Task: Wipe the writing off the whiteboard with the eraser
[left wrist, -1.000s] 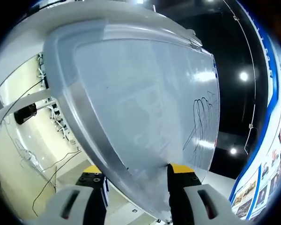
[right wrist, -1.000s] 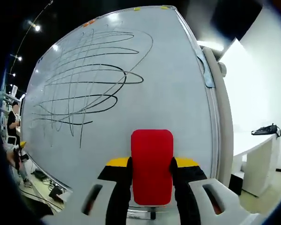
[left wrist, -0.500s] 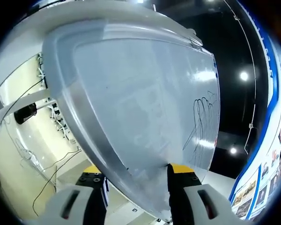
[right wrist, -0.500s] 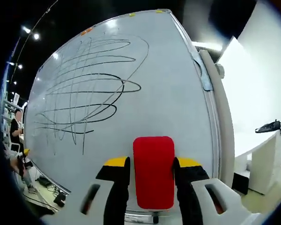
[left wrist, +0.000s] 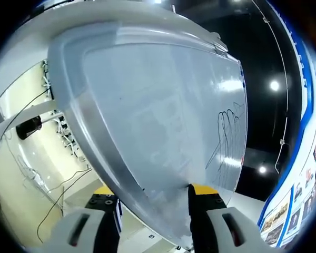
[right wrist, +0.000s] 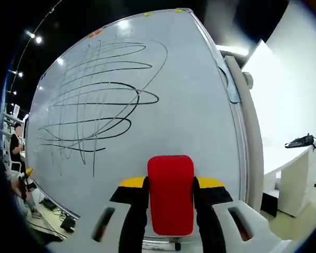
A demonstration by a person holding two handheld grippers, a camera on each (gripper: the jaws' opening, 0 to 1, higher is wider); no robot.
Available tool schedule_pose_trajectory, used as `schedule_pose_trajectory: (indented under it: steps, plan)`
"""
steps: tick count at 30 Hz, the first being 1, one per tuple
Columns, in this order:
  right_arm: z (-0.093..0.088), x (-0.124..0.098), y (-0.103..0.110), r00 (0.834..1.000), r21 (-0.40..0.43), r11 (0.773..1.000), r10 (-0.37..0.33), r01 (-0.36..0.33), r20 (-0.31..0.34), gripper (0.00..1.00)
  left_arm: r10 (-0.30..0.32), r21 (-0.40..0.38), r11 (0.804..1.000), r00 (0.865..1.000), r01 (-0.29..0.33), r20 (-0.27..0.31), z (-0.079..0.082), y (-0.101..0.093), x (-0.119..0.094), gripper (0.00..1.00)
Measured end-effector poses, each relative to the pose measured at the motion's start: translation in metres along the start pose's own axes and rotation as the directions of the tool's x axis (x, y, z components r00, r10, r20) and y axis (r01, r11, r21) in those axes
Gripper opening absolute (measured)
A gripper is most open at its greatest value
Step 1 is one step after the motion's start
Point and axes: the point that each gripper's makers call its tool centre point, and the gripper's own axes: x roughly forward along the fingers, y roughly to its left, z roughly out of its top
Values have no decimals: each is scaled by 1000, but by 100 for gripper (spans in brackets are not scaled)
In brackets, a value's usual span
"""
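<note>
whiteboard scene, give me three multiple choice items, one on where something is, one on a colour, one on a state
1. Where does the black scribble sit in the right gripper view?
A. upper left of the whiteboard
B. beside the frame on the board's right
C. under the eraser

2. What colour is the eraser?
A. blue
B. red
C. green

3. What is the right gripper doing?
A. open, holding nothing
B. shut on a marker
C. shut on the eraser

Answers:
1 A, the loops fill the board's upper left, away from the eraser.
2 B, the block between the jaws is plainly red.
3 C, both jaws press against the eraser's sides.
</note>
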Motion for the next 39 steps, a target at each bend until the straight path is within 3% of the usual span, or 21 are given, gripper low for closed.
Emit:
schedule_pose_trajectory:
  steps: [11, 20, 39]
  plan:
    - [0, 0, 5, 1000, 11, 1000, -27, 27, -5, 36, 2, -1, 1000, 1000, -2, 3, 6, 10, 2, 52]
    - [0, 2, 6, 996, 8, 996, -87, 87, 25, 36, -4, 3, 1000, 1000, 4, 26, 3, 5, 1, 51]
    - [1, 10, 28, 996, -39, 996, -78, 79, 46, 36, -10, 4, 1000, 1000, 10, 16, 6, 9, 2, 51]
